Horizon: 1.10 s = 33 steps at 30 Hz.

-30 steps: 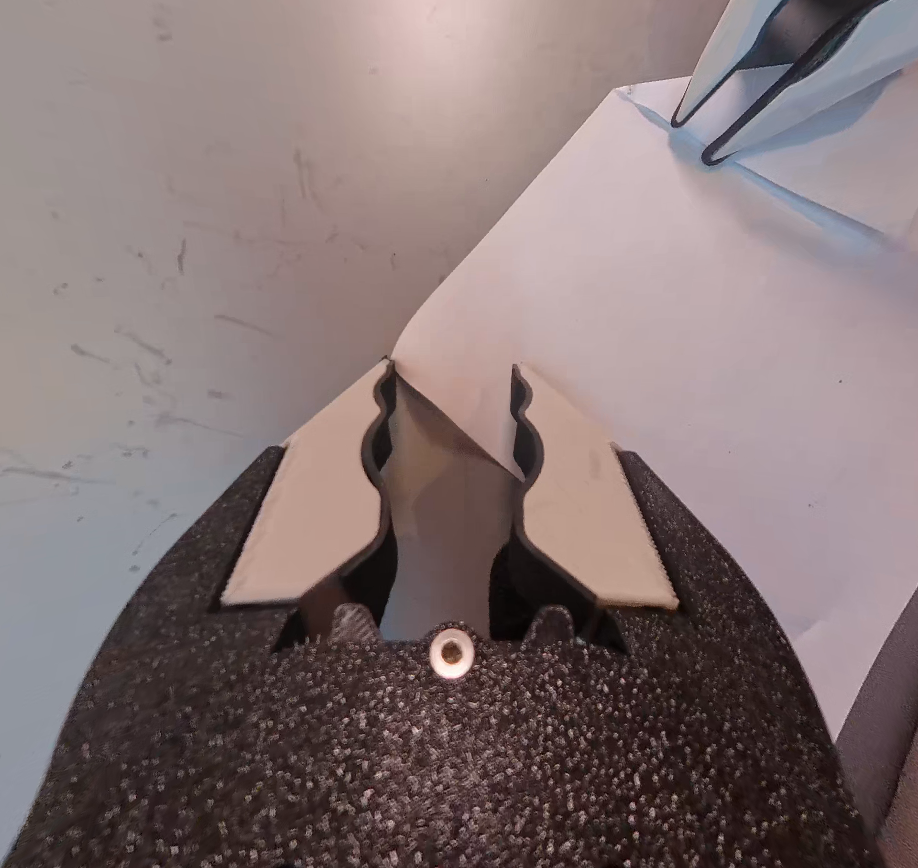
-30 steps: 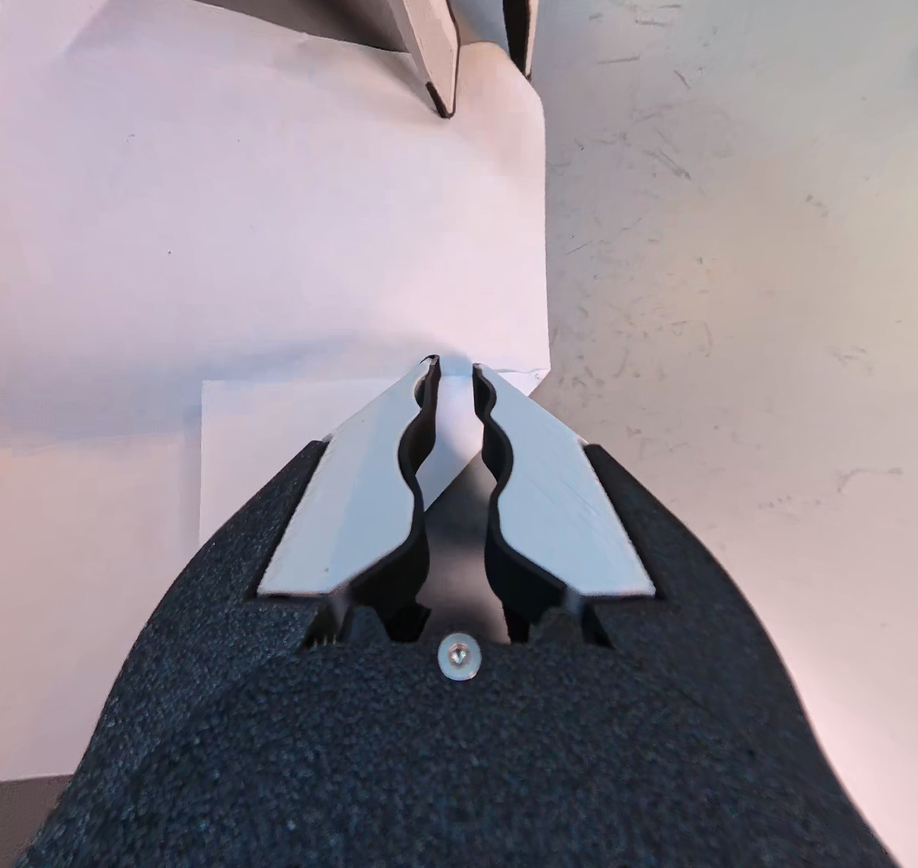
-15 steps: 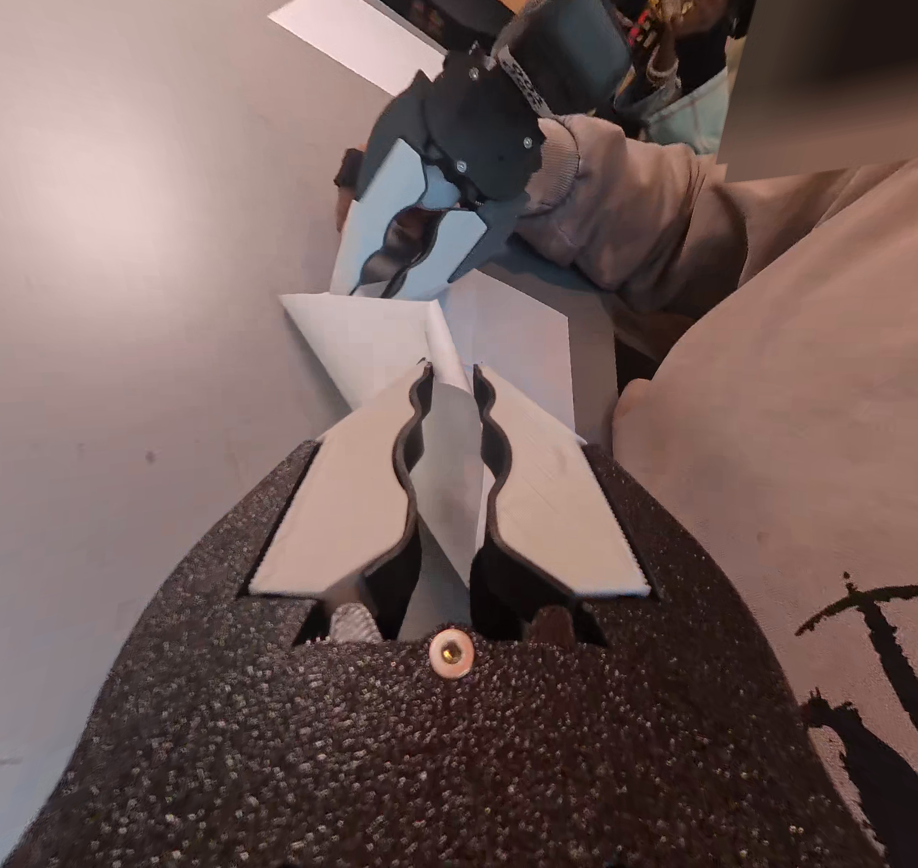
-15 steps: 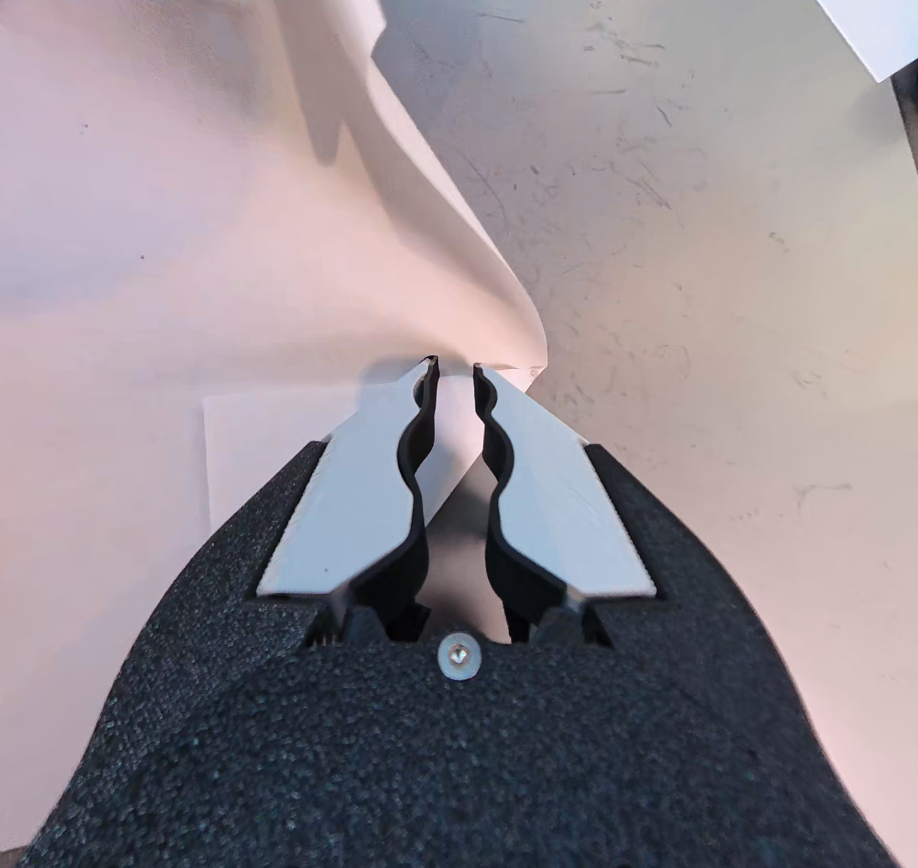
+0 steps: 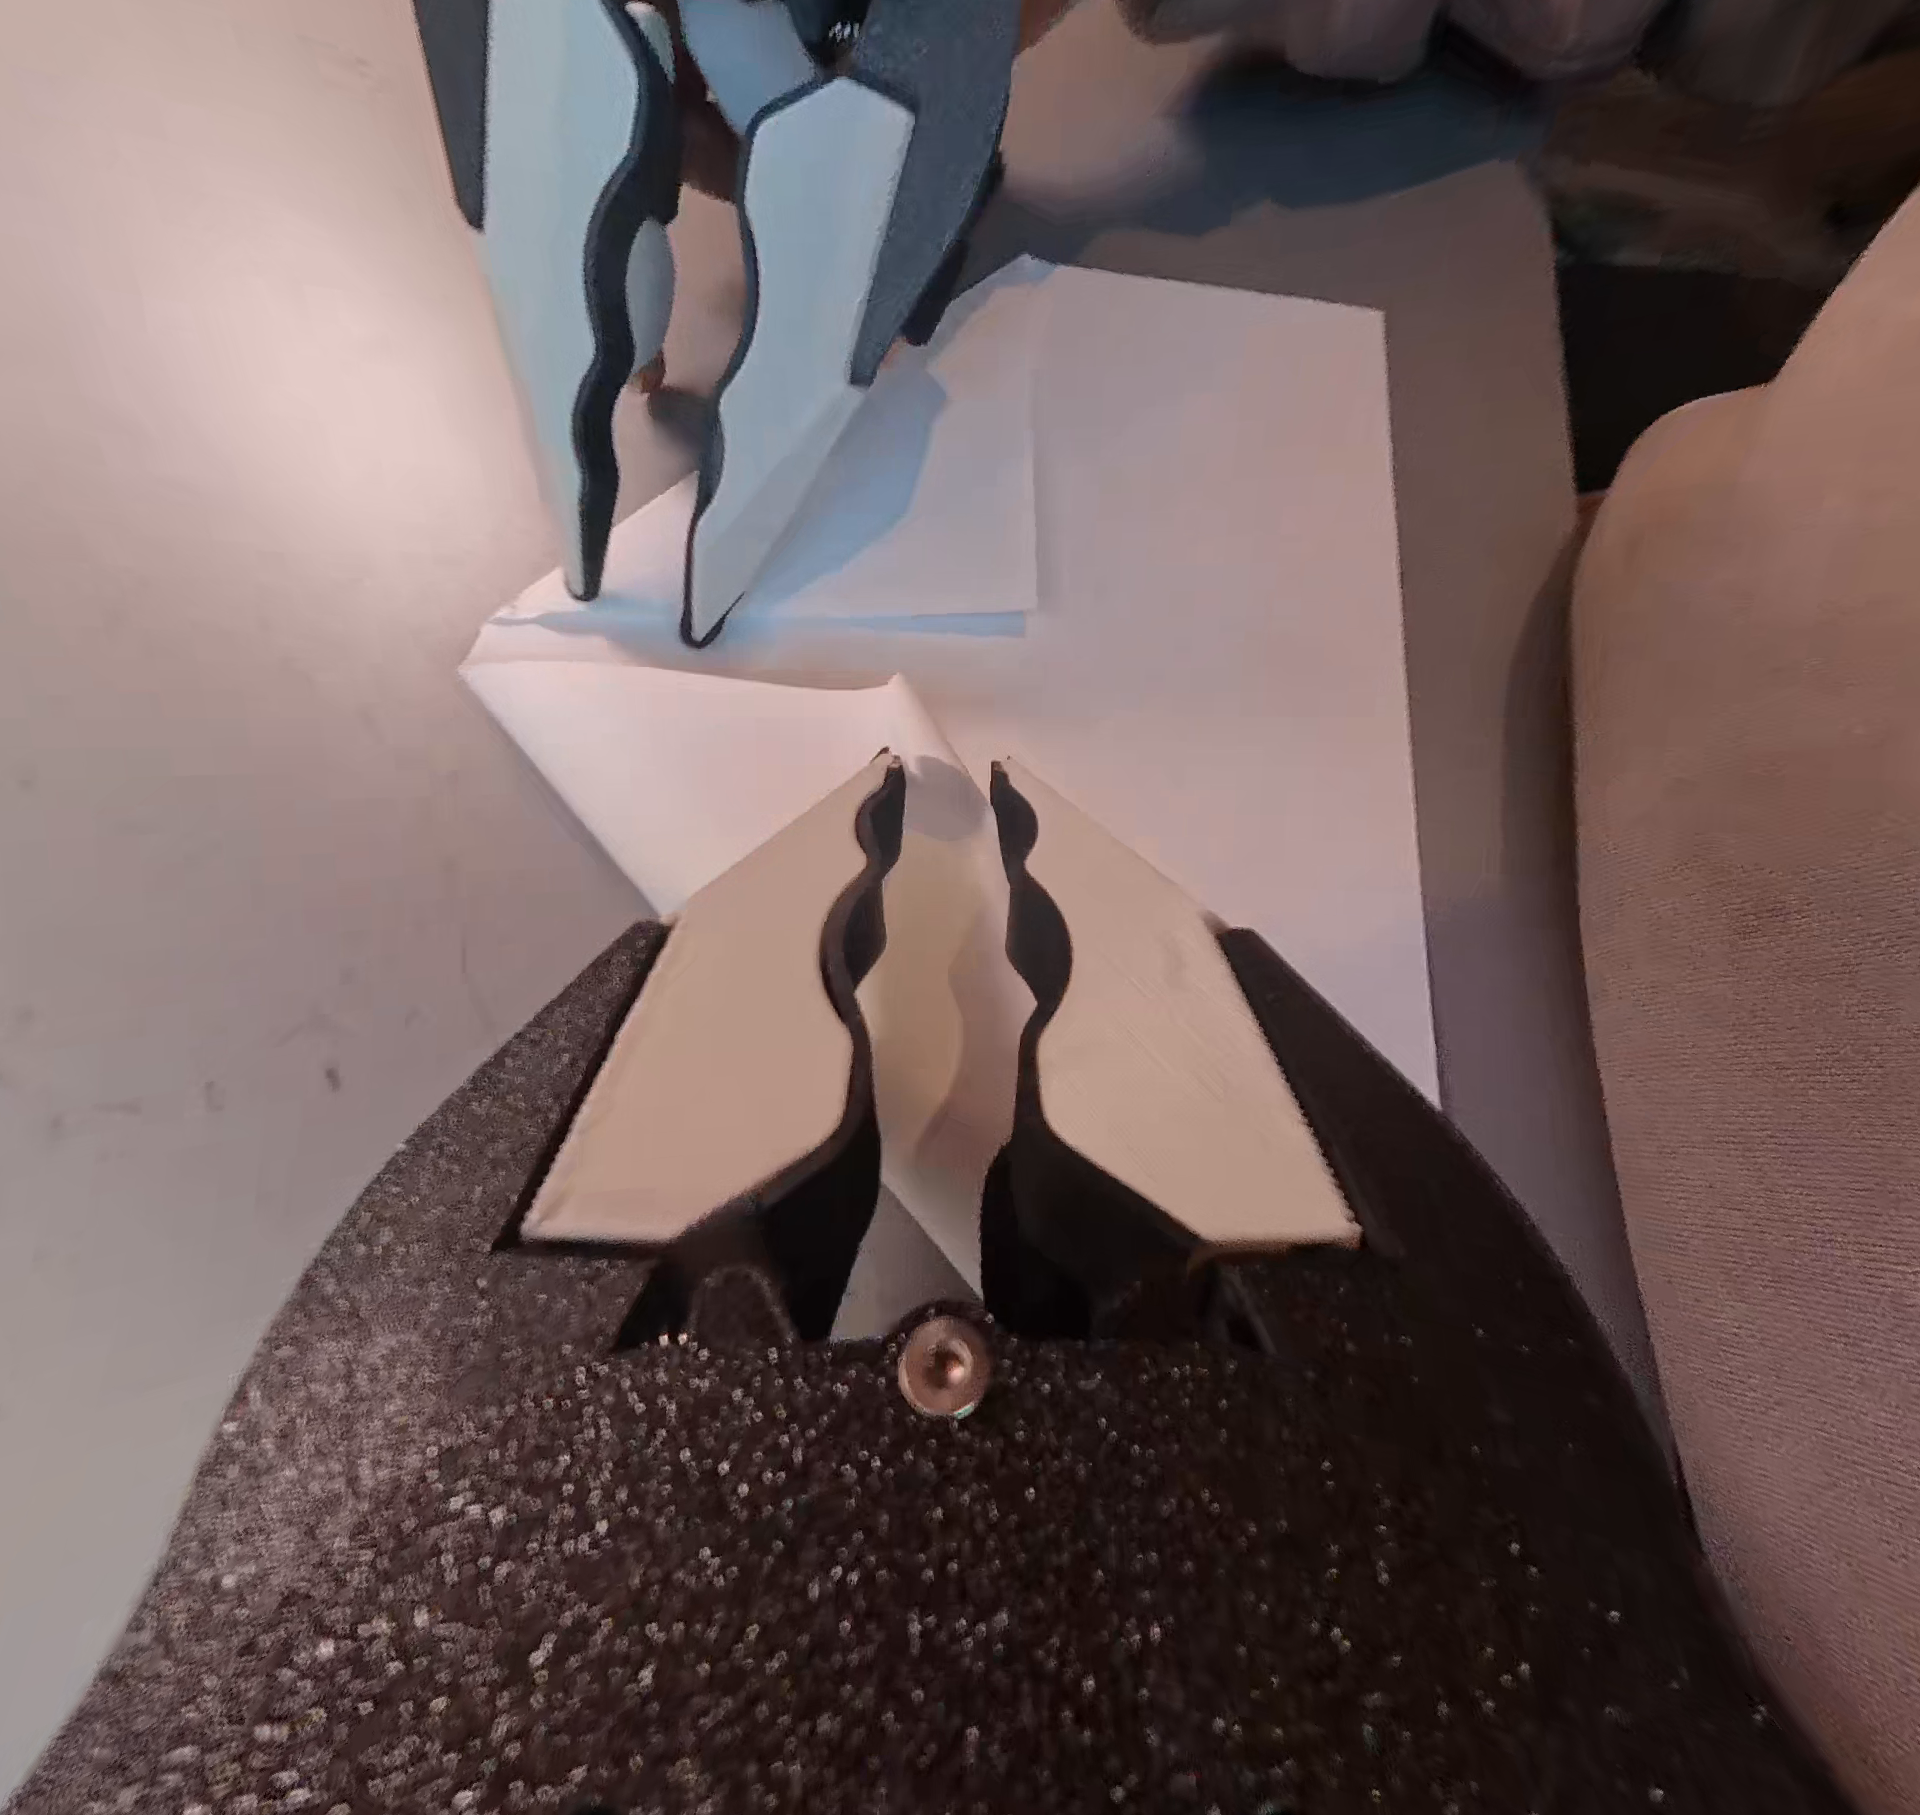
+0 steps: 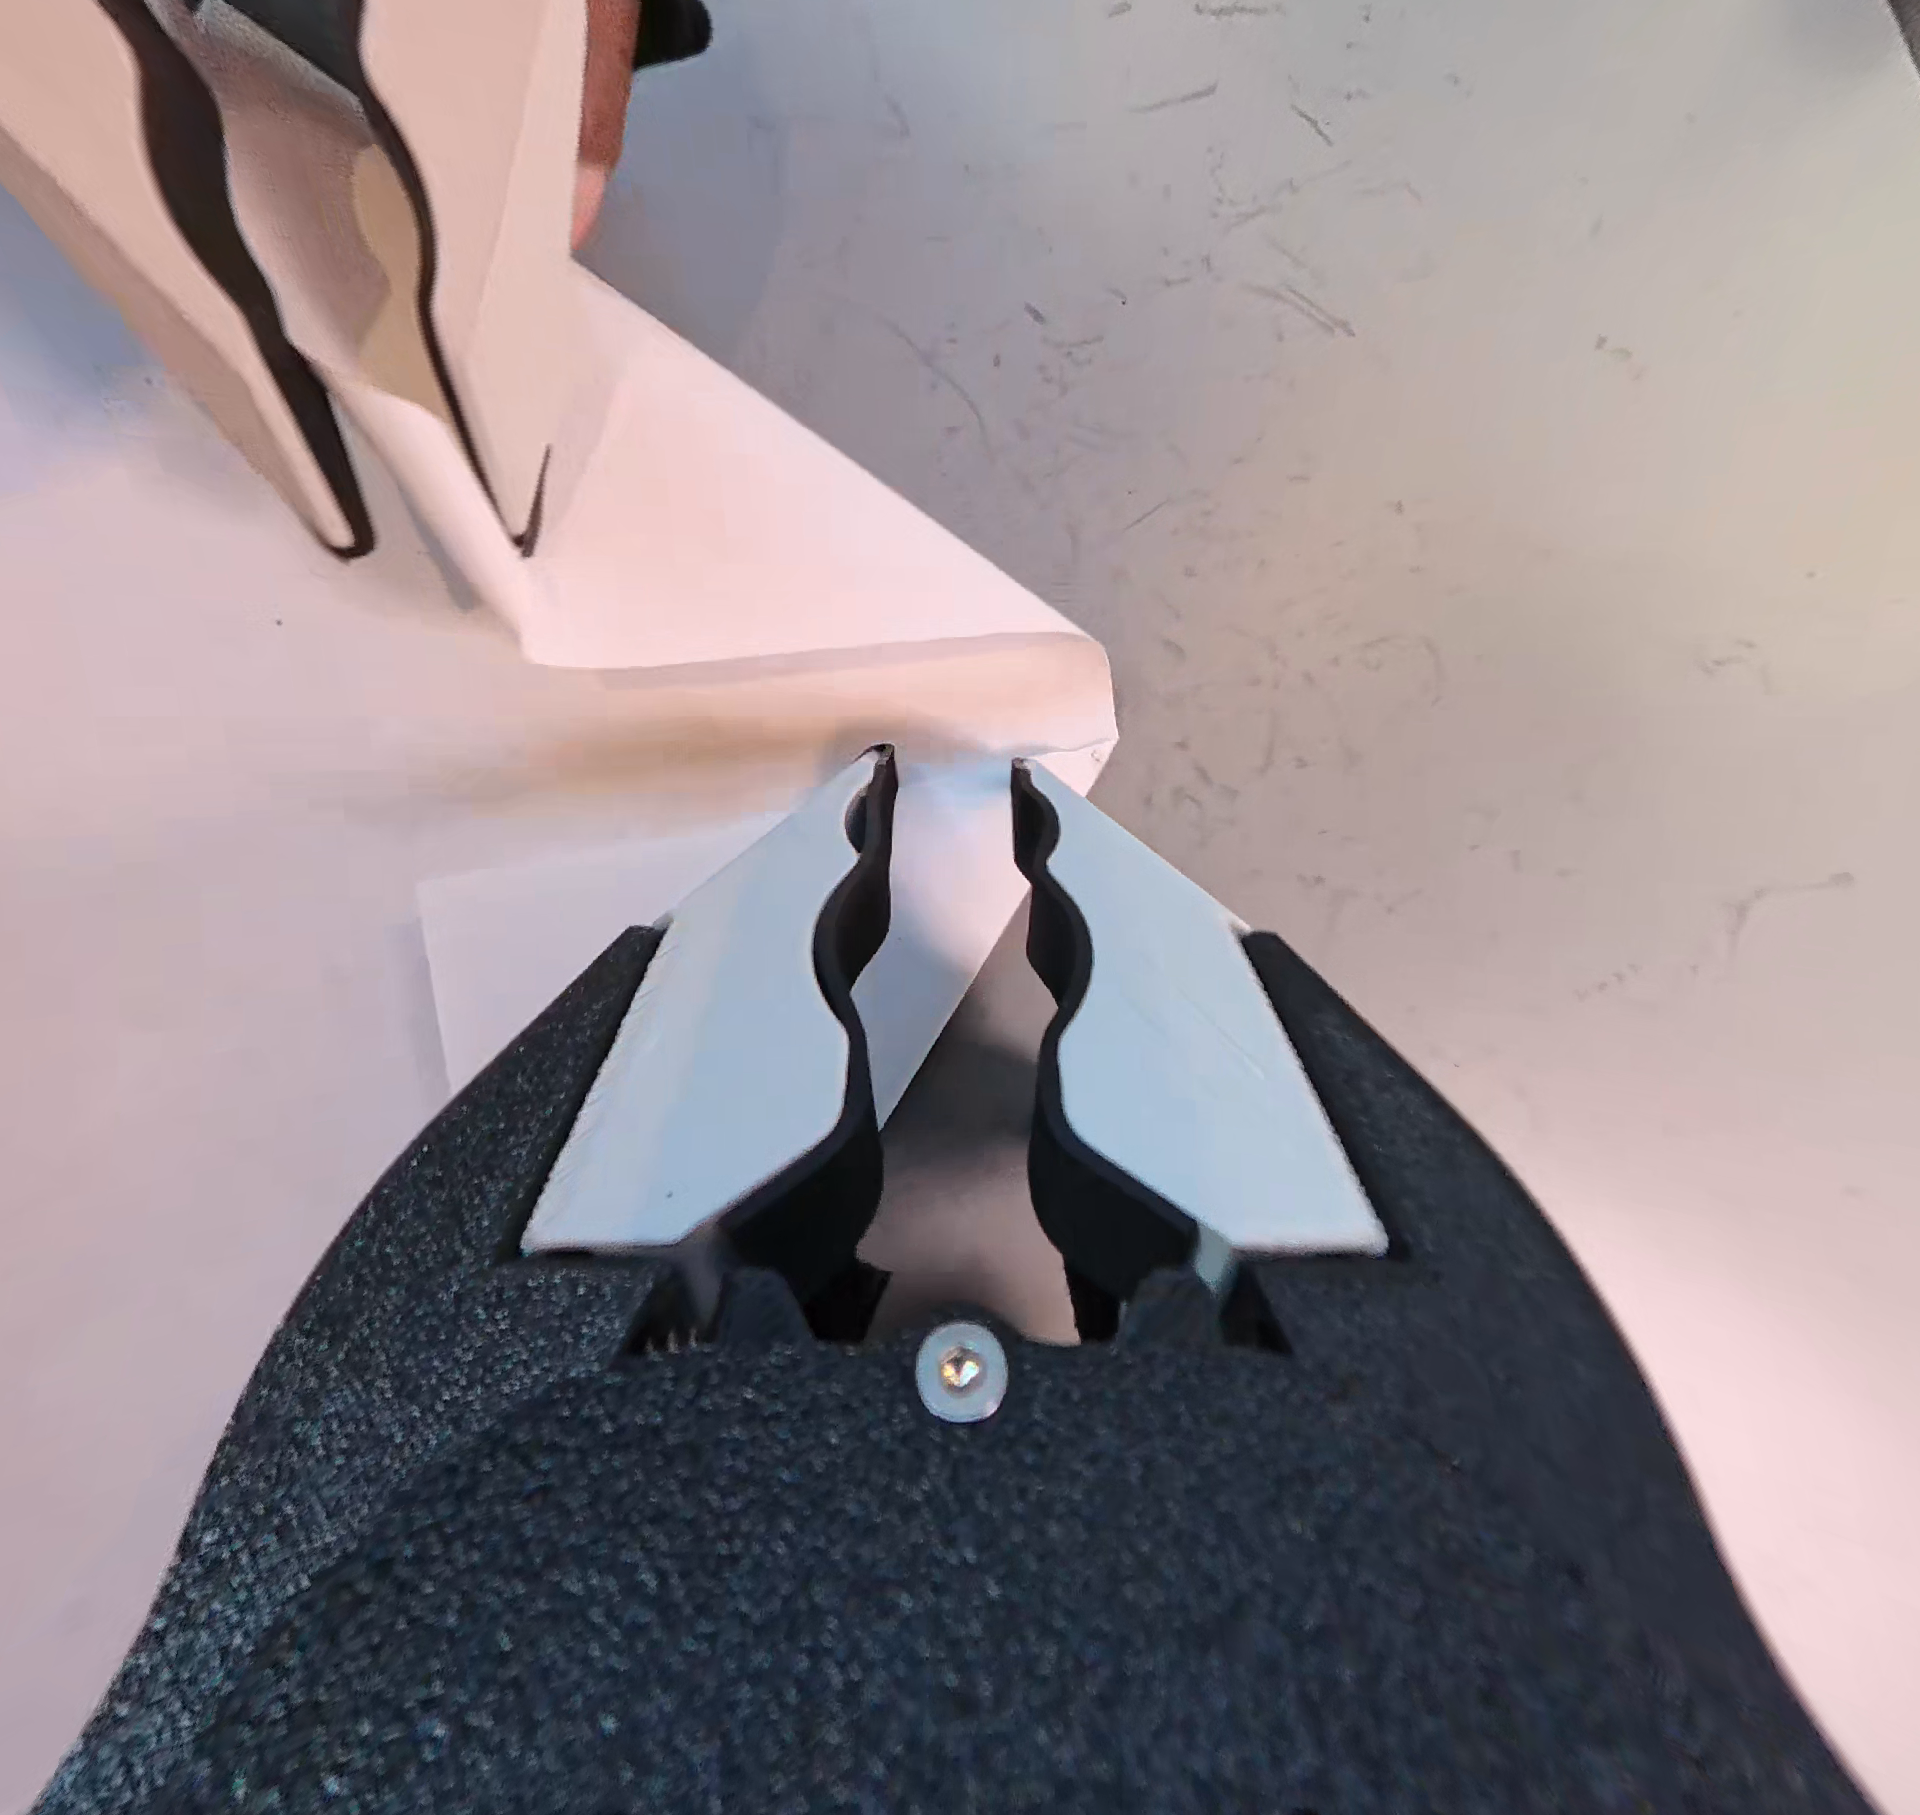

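A white paper sheet (image 5: 1195, 726) lies on the pale table (image 5: 260, 830). My left gripper (image 5: 943, 768) is shut on a corner of the sheet and holds it folded over as a triangular flap (image 5: 727, 768). My right gripper (image 6: 948, 763) stands with its jaws slightly apart, tips down on the paper (image 6: 260, 726) near a smaller folded flap (image 5: 935, 518). In the left wrist view the right gripper (image 5: 644, 612) is just beyond the fold. In the right wrist view the left gripper (image 6: 436, 544) is at the upper left.
The scratched table top (image 6: 1455, 622) extends to the right of the sheet. A person's beige clothing (image 5: 1745, 934) fills the right side of the left wrist view. A fingertip (image 6: 597, 134) shows behind the left gripper. My hands' fingertips stand some 9 centimeters from each other.
My left gripper closed on the paper corner, lifted it and carried it over towards the right gripper, making a fold. My right gripper's jaws have parted a little.
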### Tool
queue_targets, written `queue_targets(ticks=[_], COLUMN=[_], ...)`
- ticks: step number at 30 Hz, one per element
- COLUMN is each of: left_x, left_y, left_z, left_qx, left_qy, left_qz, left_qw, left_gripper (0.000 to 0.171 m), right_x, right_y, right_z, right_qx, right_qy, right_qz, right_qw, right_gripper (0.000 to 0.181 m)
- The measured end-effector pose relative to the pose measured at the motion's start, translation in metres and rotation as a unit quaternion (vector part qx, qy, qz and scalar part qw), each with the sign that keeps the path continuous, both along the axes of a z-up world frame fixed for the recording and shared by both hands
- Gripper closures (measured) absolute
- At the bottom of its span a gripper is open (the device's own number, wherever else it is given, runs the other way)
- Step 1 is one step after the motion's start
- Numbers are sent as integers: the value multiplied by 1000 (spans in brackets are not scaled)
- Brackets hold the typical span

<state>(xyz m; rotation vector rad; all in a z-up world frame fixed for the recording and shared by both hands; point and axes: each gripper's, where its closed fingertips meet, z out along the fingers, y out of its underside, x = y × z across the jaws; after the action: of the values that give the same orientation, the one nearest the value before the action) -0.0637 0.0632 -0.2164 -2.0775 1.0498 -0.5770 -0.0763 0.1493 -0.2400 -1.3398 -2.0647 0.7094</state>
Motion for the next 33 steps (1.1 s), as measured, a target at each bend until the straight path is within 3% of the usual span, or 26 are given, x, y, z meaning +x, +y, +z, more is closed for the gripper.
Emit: queue_targets(ticks=[6,16,28,33], left_x=[-1,-8,-18,-5], left_y=[4,-25,-11,-3], left_z=[-1,-1,-13,-5], left_qx=[-1,13,-35,-57], left_qy=[-3,56,21,-15], left_qz=[-28,-108,-17,-21], left_qw=[1000,992,999,998], left_gripper=[156,151,165,170], right_x=[2,4,0,-2], right_y=[3,4,0,-7], right_z=[1,1,2,2], right_qx=[13,8,11,-6], right_qy=[2,-7,-5,-1], right_qz=[-15,-23,-15,-17], right_qw=[1000,1000,1000,1000], right_gripper=[159,157,158,157])
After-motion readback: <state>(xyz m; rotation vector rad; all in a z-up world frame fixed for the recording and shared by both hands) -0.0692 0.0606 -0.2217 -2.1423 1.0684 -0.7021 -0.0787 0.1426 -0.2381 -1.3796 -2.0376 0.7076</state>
